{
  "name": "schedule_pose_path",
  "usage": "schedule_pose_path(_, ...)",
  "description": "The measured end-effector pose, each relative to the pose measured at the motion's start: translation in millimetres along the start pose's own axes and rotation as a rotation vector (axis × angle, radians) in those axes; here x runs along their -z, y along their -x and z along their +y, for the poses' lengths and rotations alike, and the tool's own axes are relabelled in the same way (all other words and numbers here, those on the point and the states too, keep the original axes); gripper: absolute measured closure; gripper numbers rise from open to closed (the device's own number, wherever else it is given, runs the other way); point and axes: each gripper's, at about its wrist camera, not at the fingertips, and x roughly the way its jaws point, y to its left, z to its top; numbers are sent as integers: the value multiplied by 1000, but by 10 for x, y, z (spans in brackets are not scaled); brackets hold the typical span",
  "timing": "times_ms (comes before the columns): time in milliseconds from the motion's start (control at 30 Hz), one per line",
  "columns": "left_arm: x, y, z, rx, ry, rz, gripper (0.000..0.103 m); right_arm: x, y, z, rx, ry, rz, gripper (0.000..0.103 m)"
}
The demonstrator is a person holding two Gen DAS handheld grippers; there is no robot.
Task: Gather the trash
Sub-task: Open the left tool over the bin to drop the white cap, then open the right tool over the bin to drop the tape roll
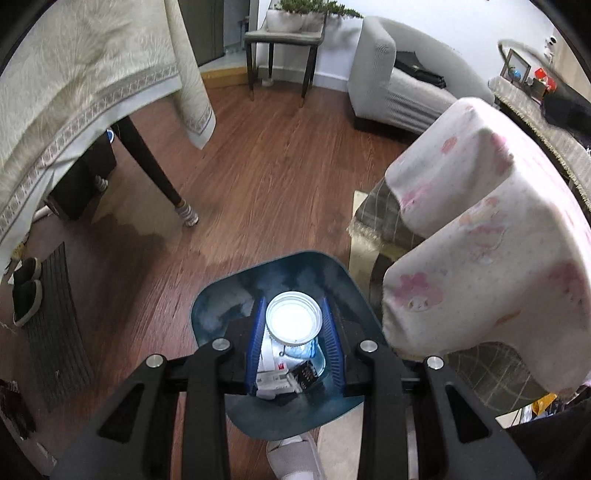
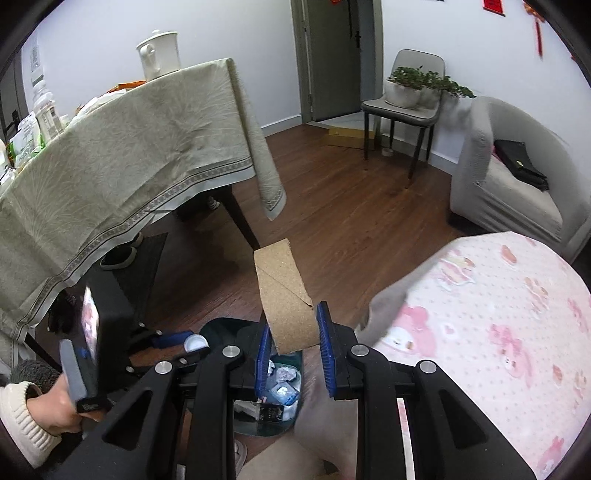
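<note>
Our left hand-held gripper (image 1: 294, 341) squeezes a clear plastic cup (image 1: 293, 319) right over the blue trash bin (image 1: 229, 295). Our right hand-held gripper (image 2: 293, 341) pinches a cardboard piece (image 2: 286, 295) above it. We should hold each over the middle, then let go.

Nothing here can actually be read. A small black packet (image 1: 306, 373) lying in the dark blue trash bin (image 1: 221, 299) carries light print — too small and blurred to make out. Beside it, a white wrapper (image 1: 275, 365) shows a little red mark, but no letters come clear. On the far wall a red hanging (image 2: 494, 6) sits at the top edge — cut off, its characters illegible. A white bottle (image 2: 46, 107) on the draped table (image 2: 147, 147) has a label, likewise unreadable.
</note>
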Motion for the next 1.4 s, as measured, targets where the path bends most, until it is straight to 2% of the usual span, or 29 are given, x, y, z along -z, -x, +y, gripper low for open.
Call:
schedule_pose_path(233,157,-192,55,-16,-21,70,70,-19,-123,136,-14,11,21,79)
schedule_pose_path(433,300,-391,198,-24,4,159,70,-42,-232,246,-27,23,41,79)
schedule_pose_path(633,355,-456,268,-26,15,177,69,-51,-359,371,-42,36,67,79)
schedule_pose_path(700,364,-453,302,-28,26,179,63,-43,-408,392,-46,34,80,79)
schedule_pose_path(1133,330,-285,483,-21,65,131,56,72,-821,569,-51,41,194,79)
schedule_pose_path(1233,286,-164,552,-25,84,90,52,130,-943,607,-51,45,230,79)
schedule_pose_path(1400,181,103,638,-11,122,7,51,255,-1138,670,-48,56,295,80)
